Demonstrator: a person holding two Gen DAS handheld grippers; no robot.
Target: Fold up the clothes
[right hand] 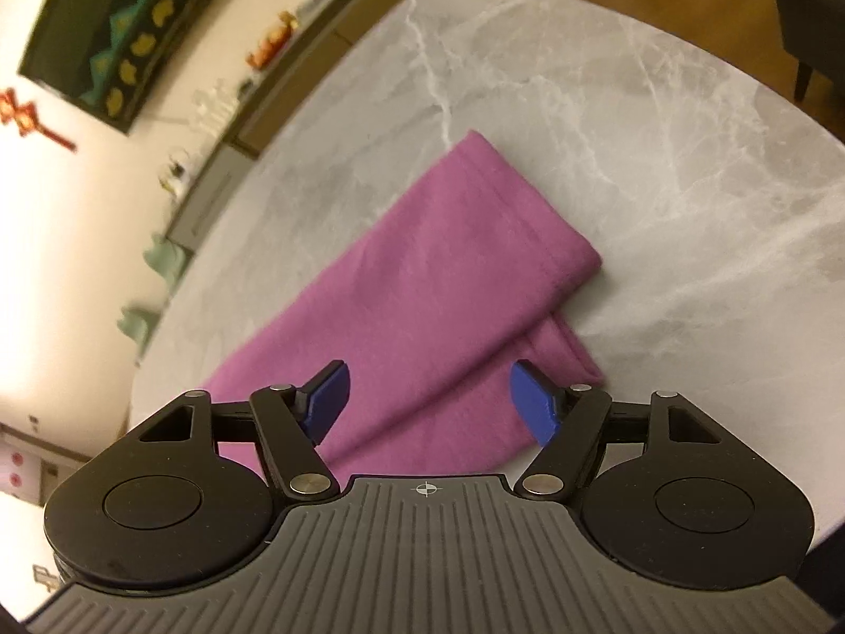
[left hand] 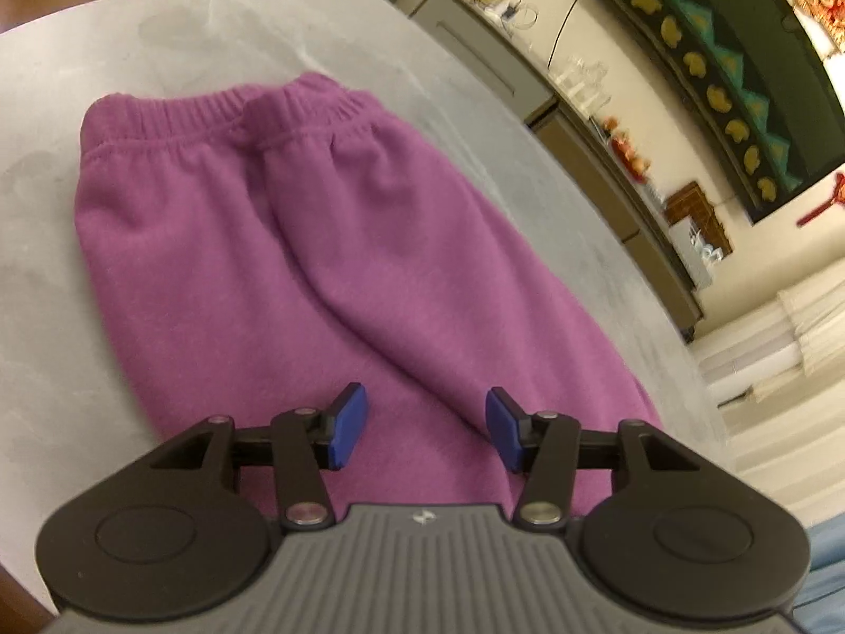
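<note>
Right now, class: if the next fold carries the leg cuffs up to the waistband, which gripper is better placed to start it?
Probably the right gripper: it hangs open over the trousers facing the cuffs. The left gripper, also open, faces the waistband.
</note>
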